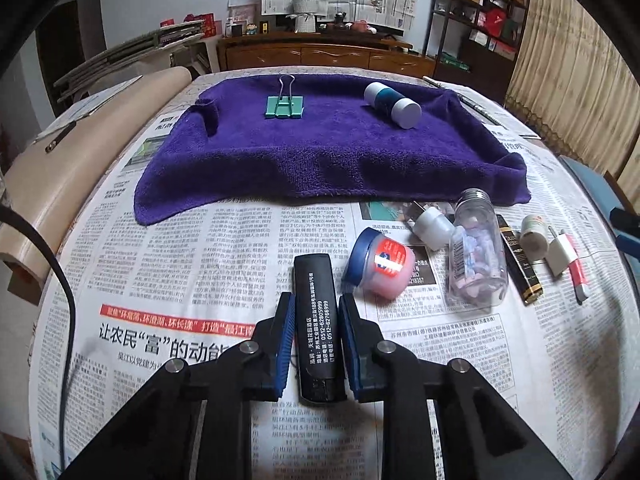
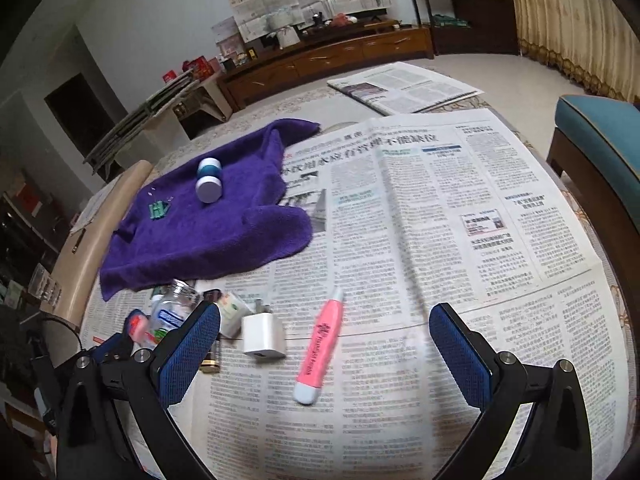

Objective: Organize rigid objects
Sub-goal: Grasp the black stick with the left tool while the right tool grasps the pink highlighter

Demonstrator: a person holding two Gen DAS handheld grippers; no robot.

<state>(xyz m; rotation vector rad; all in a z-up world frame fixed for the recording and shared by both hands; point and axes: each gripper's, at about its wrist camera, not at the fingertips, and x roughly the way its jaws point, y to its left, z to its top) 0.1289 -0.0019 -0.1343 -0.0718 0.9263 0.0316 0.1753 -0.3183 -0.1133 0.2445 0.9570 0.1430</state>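
Gripping: the left gripper [image 1: 314, 312] is closed on a black tube [image 1: 317, 328] with white print, its blue fingers [image 1: 285, 344] pressing both long sides.
Black tube: lies lengthwise on the newspaper [image 1: 200, 248] that covers the tabletop, low in the left wrist view, cap end toward 6 o'clock.
Jar: a pink jar with a blue lid [image 1: 380, 266] lies on its side just beside the tube at 2 o'clock.
Clear bottle: a bottle with a metal cap [image 1: 476, 248] lies at 3 o'clock of the jar, small pale pieces inside.
Small white bottle: one [image 1: 434, 227] lies at 10 o'clock of the clear bottle, touching or nearly so.
Further right: a black and gold tube [image 1: 520, 264], a white bottle [image 1: 534, 234], a white charger plug [image 1: 560, 254] and a pink pen [image 1: 580, 276] lie in turn toward 3 o'clock.
Purple towel: spread [image 1: 320, 152] at 12 o'clock of the group.
On the towel: a green binder clip [image 1: 285, 106] at its 11 o'clock, a white and teal bottle [image 1: 394, 104] on its side at 1 o'clock.
Right gripper: held above the newspaper [image 2: 324, 322], fingers [image 2: 460, 354] spread wide with nothing held.
Between those fingers: the pink pen [image 2: 320, 354] lies on the paper, not touched; the charger plug [image 2: 264, 338] lies at its 9 o'clock.
Room: a blue chair [image 2: 600, 136] at 2 o'clock in the right wrist view.
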